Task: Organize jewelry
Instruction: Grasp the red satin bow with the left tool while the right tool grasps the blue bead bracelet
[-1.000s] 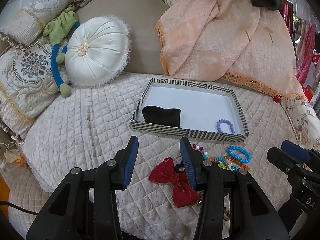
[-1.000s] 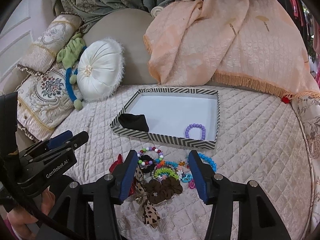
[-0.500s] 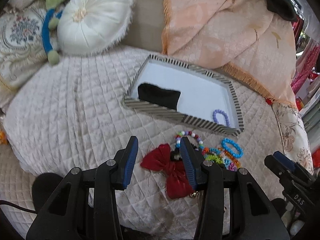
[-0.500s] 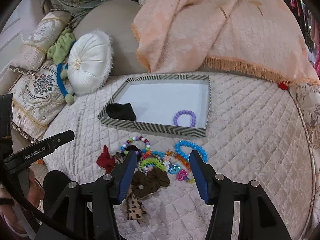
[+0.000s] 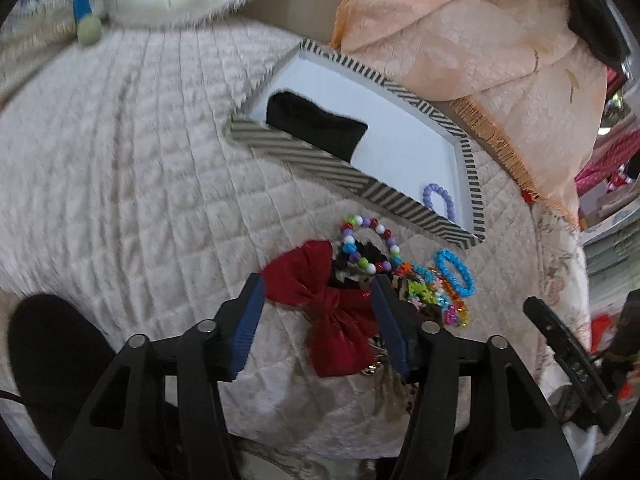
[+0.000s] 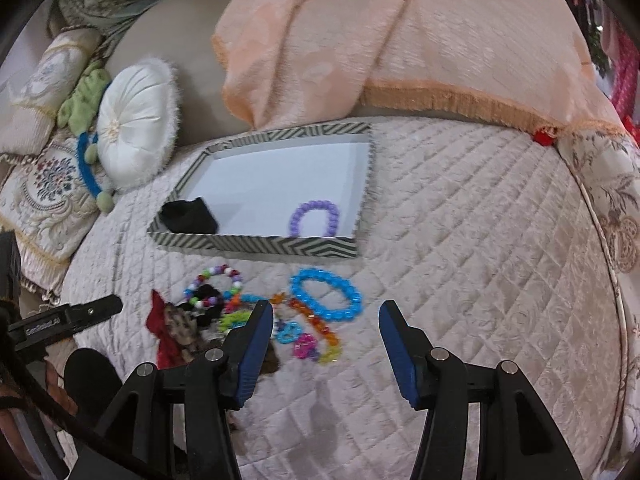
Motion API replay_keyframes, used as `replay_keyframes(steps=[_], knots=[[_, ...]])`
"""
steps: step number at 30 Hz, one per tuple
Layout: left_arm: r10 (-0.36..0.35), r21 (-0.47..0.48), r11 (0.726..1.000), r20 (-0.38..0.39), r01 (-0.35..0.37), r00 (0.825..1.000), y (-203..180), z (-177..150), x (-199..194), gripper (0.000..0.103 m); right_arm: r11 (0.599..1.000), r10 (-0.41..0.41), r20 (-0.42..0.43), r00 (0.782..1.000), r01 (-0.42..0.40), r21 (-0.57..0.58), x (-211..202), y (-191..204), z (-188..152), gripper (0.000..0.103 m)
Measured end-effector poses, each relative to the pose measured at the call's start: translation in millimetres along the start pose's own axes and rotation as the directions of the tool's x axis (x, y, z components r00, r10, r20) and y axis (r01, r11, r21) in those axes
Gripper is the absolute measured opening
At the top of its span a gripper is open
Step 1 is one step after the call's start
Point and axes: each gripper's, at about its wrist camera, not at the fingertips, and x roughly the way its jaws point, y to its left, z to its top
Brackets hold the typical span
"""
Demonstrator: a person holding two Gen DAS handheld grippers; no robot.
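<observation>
A quilted cream bedspread (image 5: 120, 168) filled the scene, with the striped tray (image 5: 304, 156) as our landmark. From the left wrist, we saw a soft black pouch (image 5: 316, 126) inside the tray's near-left corner and a lilac bead bracelet (image 5: 439, 200) in its near-right corner, presumably already sorted. Just in front of the tray lay the unsorted heap: a satiny red bow (image 5: 320, 296), a multicoloured bead bracelet (image 5: 368, 248) and a turquoise bead bracelet (image 5: 454, 278). We held our left gripper (image 5: 318, 308) over the bow, its jaws opening with the bow between them but not pinched, seemingly readying a pick.

From the right wrist, the tray's chevron rim (image 6: 280, 246) looked like stiff card. In front of it the turquoise bracelet (image 6: 326, 294) was glossy and round, beside translucent orange beads (image 6: 320, 326). Our right gripper (image 6: 326, 334) hung parted and empty above these.
</observation>
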Motion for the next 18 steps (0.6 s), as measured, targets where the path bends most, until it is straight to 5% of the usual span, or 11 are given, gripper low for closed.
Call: replay_keyframes(steps=[11,18], knots=[[-0.053,-0.148,0.988,-0.138,0.032,0.989,14,-4,50,0.057,0.998,0.002,-0.069,0.998,-0.007,-0.067,49,-14,4,0.053],[-0.040,-0.171,0.985,-0.134,0.017,0.990,9,0,62,0.057,0.994,0.027,-0.102,0.994,-0.037,-0.104,85,-14,11,0.048]])
